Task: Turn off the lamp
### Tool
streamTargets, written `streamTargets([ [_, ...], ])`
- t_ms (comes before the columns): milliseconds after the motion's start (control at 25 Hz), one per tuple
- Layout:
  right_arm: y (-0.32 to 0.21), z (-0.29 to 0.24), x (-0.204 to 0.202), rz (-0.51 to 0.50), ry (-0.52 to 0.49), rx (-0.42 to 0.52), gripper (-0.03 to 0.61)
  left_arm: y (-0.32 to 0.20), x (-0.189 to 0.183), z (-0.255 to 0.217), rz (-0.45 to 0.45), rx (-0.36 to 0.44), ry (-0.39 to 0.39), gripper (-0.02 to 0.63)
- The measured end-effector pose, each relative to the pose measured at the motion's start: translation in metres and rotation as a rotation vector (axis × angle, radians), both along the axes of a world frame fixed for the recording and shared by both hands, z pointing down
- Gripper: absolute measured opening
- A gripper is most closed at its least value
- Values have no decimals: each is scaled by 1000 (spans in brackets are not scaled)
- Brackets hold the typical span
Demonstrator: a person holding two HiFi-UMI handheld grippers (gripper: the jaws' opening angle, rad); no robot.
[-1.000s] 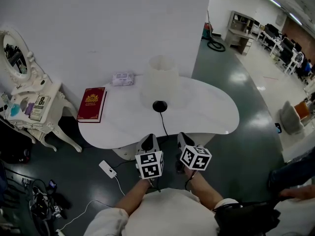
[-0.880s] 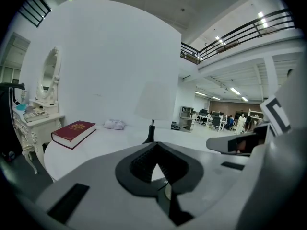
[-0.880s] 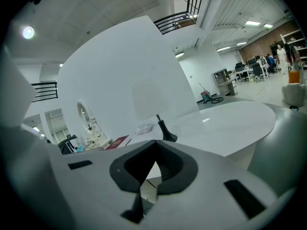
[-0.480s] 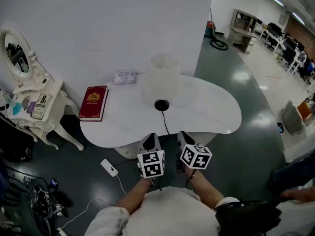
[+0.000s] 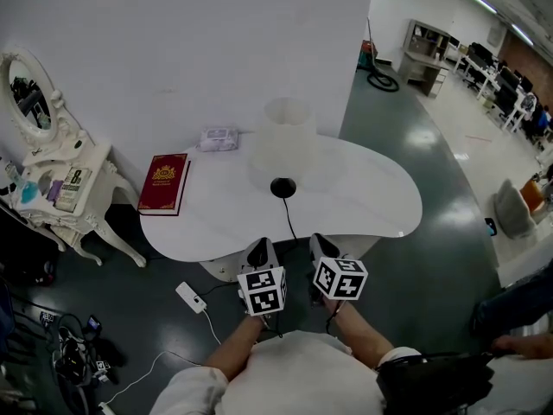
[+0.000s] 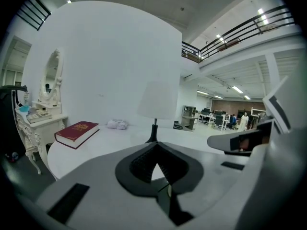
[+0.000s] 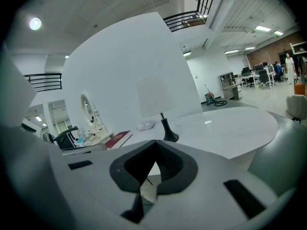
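Note:
A lamp with a white shade (image 5: 282, 137) and a black base (image 5: 282, 188) stands mid-table, and its black cord (image 5: 289, 221) runs to the front edge. The shade looks no brighter than the wall. Both grippers hover just short of the table's near edge, apart from the lamp. My left gripper (image 5: 259, 251) is shut and empty, aimed at the lamp base (image 6: 153, 135). The right gripper (image 5: 321, 245) is shut too, with nothing in it. In the right gripper view the shade (image 7: 156, 97) and base (image 7: 169, 131) stand ahead, beyond the jaw tips (image 7: 154, 142).
On the white table (image 5: 371, 199) a red book (image 5: 162, 182) lies at the left and a tissue pack (image 5: 218, 138) by the wall. A white vanity with a mirror (image 5: 52, 175) stands further left. A power strip (image 5: 190, 297) lies on the floor.
The right gripper's marker cube has rolled a little. Both hands stay where they were and both jaws remain shut.

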State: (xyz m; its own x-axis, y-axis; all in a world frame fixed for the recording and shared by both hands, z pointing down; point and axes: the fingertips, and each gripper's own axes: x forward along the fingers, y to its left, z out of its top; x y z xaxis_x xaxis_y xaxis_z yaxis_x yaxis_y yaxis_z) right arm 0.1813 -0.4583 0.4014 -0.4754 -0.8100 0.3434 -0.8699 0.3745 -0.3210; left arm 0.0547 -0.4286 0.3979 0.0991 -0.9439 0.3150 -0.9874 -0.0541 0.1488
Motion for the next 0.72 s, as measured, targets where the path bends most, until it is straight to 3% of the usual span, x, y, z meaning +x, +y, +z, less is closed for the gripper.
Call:
streamTargets([
  [720, 10, 0, 6, 8, -2, 8, -2, 10, 8, 1, 0, 5, -2, 8],
])
